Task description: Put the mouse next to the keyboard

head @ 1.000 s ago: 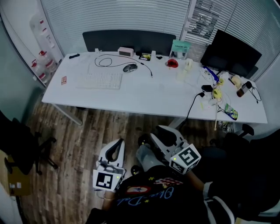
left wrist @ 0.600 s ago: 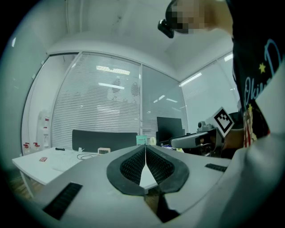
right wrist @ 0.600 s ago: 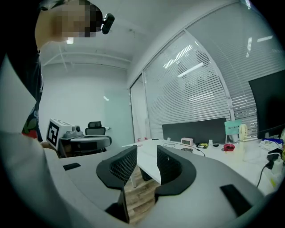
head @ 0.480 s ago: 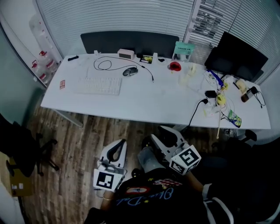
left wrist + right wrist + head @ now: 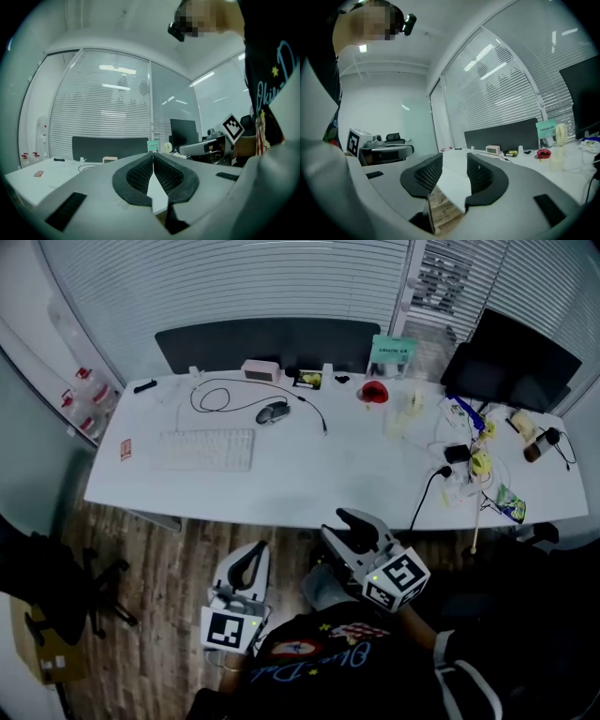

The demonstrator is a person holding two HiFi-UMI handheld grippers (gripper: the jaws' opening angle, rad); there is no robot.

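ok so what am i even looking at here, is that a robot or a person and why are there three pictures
No robot: a person carries two hand-held tools, each ending in two-jaw tongs. The head view comes from a camera on the person's head, looking down at a white desk. The other two pictures come from cameras riding on the tools, looking along their jaws. On the desk lie a white keyboard, a dark corded mouse farther back to its right, and a dark monitor. The left tongs are shut and empty. The right tongs stand apart, have just been opening, and hold nothing.
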